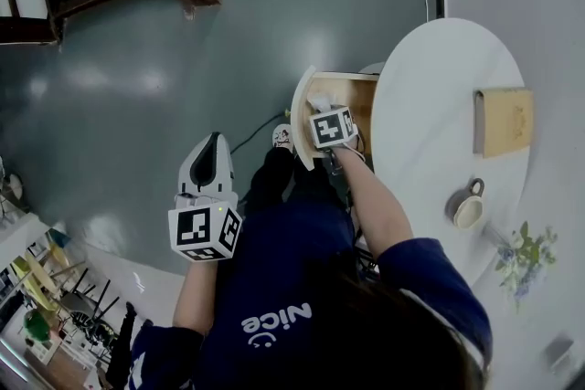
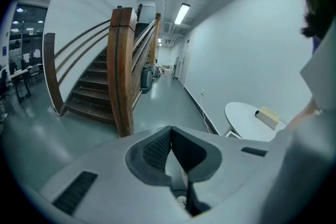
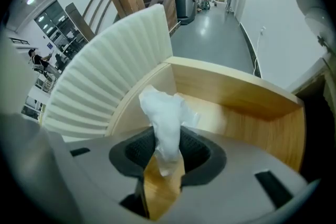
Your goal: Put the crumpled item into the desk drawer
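The crumpled item (image 3: 165, 118) is a wad of white tissue. It stands up between the pads of my right gripper (image 3: 167, 152), which is shut on its lower end. That gripper (image 1: 320, 105) hangs over the open wooden drawer (image 3: 241, 118), just inside the drawer's white ribbed front (image 3: 105, 86). From the head view the drawer (image 1: 358, 91) juts out from under the round white table (image 1: 430, 123), and the tissue (image 1: 320, 101) shows as a small white spot. My left gripper (image 1: 208, 162) is held away to the left over the floor, shut and empty, its pads (image 2: 157, 152) meeting at the tip.
On the table lie a tan book (image 1: 503, 121), a cup (image 1: 468, 210) and a sprig of flowers (image 1: 523, 258). A wooden staircase (image 2: 123, 71) rises across the grey floor to the left. The person's legs and dark blue top fill the space below the drawer.
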`<state>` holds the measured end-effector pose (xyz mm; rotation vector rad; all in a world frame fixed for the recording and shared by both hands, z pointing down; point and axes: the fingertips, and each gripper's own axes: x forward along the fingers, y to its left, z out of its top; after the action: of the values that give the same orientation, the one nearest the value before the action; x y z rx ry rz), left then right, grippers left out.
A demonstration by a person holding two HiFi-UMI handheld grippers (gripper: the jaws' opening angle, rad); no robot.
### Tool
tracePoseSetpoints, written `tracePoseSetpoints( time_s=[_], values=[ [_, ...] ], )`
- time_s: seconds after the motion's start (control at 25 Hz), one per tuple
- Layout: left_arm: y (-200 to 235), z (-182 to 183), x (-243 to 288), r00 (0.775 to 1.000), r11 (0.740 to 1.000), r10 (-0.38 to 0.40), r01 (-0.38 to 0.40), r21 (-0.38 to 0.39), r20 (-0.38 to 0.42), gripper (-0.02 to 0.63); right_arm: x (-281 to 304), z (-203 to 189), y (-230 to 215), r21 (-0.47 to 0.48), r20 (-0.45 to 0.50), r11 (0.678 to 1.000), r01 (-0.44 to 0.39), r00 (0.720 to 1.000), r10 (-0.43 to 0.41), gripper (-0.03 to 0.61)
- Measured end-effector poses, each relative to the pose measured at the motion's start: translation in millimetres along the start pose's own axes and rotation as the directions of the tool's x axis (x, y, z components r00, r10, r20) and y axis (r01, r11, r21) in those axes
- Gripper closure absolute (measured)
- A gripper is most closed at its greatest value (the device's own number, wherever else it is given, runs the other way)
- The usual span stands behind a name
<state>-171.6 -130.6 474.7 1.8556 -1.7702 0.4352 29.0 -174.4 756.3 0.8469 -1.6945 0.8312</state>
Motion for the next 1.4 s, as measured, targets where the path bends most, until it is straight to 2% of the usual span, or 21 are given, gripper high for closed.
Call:
tracePoseSetpoints(
  time_s=[0.16, 0.36, 0.52, 0.76, 1.08, 1.24, 1.4],
  values=[
    [9, -9, -1, 1.0, 1.0, 0.02, -0.021, -0.01, -0.021, 0.609, 15, -10, -3, 0.002, -0.063, 1.0, -0.006, 0.998, 0.006, 0.43],
    [7, -23, 2, 0.998, 1.0, 0.022, -0.022, -0.001, -0.053, 0.609, 27, -14, -7, -0.021, -0.092, 1.0, -0.018, 0.996, 0.016, 0.428],
    [2, -24, 3, 0.999, 1.0, 0.005, -0.005, 0.0, -0.039, 0.609, 37, -19, -10, -0.018, -0.128, 1.0, -0.005, 0.992, 0.003, 0.426],
    [6, -31, 1, 0.998, 1.0, 0.022, -0.022, 0.006, -0.053, 0.609, 50, -24, -8, -0.017, -0.168, 1.0, -0.015, 0.986, 0.012, 0.42],
    [10, -41, -6, 0.997, 0.999, 0.039, -0.039, 0.005, -0.068, 0.609, 52, -22, -5, -0.016, -0.152, 1.0, -0.026, 0.988, 0.023, 0.383],
    [6, -37, -6, 0.998, 0.999, 0.039, -0.039, -0.001, -0.052, 0.609, 42, -22, -4, 0.009, -0.131, 0.999, -0.037, 0.991, 0.037, 0.321],
    [4, -30, -6, 0.999, 1.0, 0.027, -0.027, -0.003, -0.031, 0.609, 25, -17, 0, 0.024, -0.099, 0.999, -0.039, 0.994, 0.041, 0.31]
  ],
)
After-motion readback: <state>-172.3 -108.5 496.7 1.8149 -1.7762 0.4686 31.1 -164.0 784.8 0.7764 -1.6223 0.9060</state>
